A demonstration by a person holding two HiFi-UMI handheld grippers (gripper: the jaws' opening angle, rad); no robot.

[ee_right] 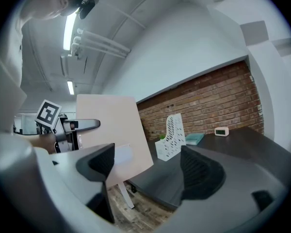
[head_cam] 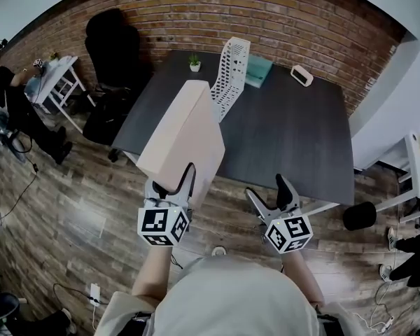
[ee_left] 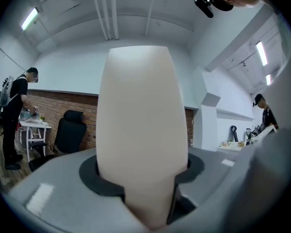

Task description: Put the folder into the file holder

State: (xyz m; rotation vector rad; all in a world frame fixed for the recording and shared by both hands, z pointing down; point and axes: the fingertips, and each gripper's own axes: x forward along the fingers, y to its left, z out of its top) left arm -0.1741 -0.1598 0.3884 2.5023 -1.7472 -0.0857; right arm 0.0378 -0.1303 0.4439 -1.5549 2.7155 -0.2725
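My left gripper [head_cam: 173, 182] is shut on the near edge of a thick pale beige folder [head_cam: 184, 140], which it holds up above the table's front edge, tilted away from me. The folder [ee_left: 141, 130] fills the middle of the left gripper view, wedged between the jaws. A white perforated file holder [head_cam: 229, 75] stands upright on the dark table [head_cam: 294, 138], just beyond the folder's far end; it also shows in the right gripper view as the file holder [ee_right: 171, 136]. My right gripper [head_cam: 271, 193] is open and empty at the table's front edge. The folder [ee_right: 112, 139] shows at its left.
A teal book [head_cam: 258, 70], a small white clock [head_cam: 302, 75] and a tiny potted plant [head_cam: 194, 63] sit at the table's back. A black office chair [head_cam: 113, 47] stands left of the table. A person [head_cam: 10, 96] works at a white side table far left.
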